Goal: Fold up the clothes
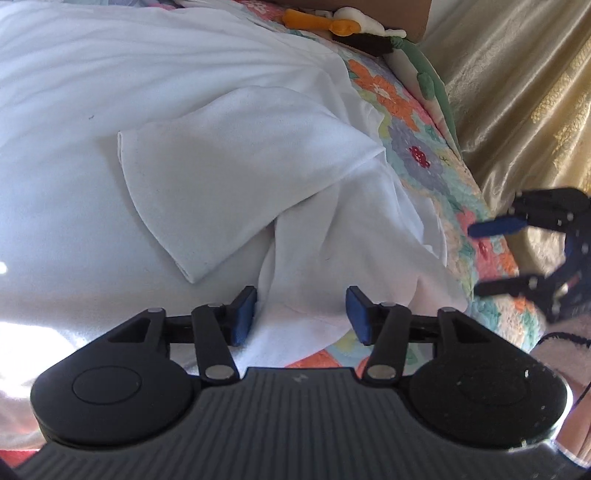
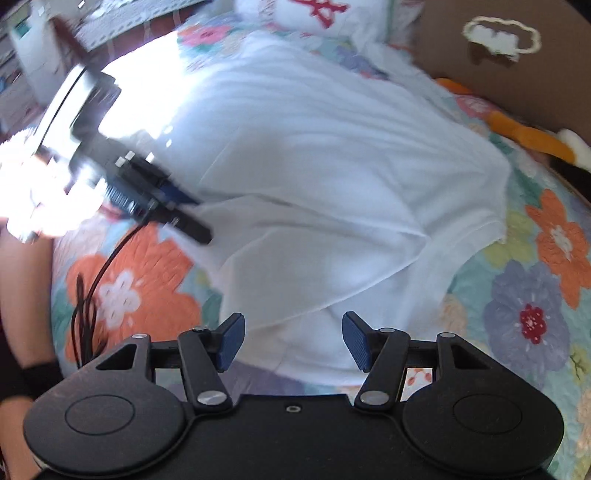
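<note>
Both pairs of jaws are standing apart and gripping nothing. I am holding my left gripper (image 1: 301,314) low over the near hem of one white T-shirt (image 1: 207,155), its blue pads (image 1: 243,314) straddling a raised fold of cloth, while my right gripper (image 2: 293,339) is hovering at the shirt's bottom edge, close above the fabric.

That shirt is lying spread across the flowered quilt (image 2: 532,317), with one short sleeve (image 1: 221,177) turned in over the body. Whether that marks a fold under way or just how it fell, I cannot tell.

I am judging the cloth to be light, thin and limp: it will sag and crease wherever I lift it, and a single layer could slip from the pads. Doubled edges, such as the hem or the sleeve cuff, are looking like the surest places to pinch.

Counting: one shirt, one sleeve showing, two grippers, one quilt, one orange plush toy (image 1: 321,23) at the far edge.
</note>
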A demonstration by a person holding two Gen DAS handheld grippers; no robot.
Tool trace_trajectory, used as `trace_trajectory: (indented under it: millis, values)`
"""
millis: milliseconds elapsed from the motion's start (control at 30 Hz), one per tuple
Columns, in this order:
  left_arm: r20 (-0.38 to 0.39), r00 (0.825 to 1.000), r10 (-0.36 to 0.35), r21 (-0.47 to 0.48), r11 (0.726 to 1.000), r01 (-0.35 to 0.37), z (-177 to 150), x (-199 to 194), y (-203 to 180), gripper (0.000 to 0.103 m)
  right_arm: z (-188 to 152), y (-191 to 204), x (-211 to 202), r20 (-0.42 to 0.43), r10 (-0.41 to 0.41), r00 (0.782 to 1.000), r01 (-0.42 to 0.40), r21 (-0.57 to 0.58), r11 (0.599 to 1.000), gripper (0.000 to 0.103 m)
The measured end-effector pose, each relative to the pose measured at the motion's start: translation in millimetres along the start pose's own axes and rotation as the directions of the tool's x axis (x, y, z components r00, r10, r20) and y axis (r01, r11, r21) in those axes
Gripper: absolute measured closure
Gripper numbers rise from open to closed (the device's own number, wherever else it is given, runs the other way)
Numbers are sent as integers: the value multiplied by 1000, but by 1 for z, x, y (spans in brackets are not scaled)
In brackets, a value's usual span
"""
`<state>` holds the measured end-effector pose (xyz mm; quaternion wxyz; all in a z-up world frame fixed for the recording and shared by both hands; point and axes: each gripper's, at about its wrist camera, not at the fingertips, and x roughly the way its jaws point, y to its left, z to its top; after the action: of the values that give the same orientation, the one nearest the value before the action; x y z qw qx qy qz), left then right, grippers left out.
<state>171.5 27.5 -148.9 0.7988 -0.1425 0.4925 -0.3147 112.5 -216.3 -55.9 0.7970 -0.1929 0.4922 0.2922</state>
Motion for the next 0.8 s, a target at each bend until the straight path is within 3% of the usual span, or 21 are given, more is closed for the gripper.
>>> trace_trajectory:
  millis: [100, 267, 367, 400, 433, 500, 567, 700, 800]
  values:
    - [13, 1000, -25, -49, 998, 25, 4, 7, 5, 42, -6, 28, 18, -55, -42, 998, 32, -159, 987, 39]
    - [41, 998, -49, -63, 997, 52, 8, 12, 10, 42, -2, 21, 16, -66, -30, 997, 20, -151, 988, 37]
    - [41, 998, -42, -70, 997, 45, 8, 13, 10, 48, 0, 17, 15, -72, -23, 997, 13, -145, 989, 41]
    - [17, 1000, -14, -46, 999, 15, 7, 15, 6, 54, 1, 16, 15, -74, -21, 997, 10, -143, 990, 64]
    - [-16, 999, 31, -14, 999, -31, 6, 14, 0, 58, 2, 14, 15, -76, -18, 997, 8, -142, 990, 98]
    - [-48, 996, 81, 29, 996, -79, 4, 7, -11, 70, 4, 11, 14, -80, -14, 997, 3, -138, 990, 98]
    - [-96, 994, 56, 5, 998, -55, -1, 1, -15, 82, 5, 8, 13, -84, -9, 996, -2, -134, 991, 98]
    - [-154, 988, -26, -88, 996, 12, -18, -8, -9, 82, 3, 7, -5, -160, 65, 985, -93, -176, 980, 98]
    - [-183, 983, 29, -54, 998, -40, -28, -5, -12, 82, -4, 11, 7, -232, 105, 967, -148, -177, 973, 98]
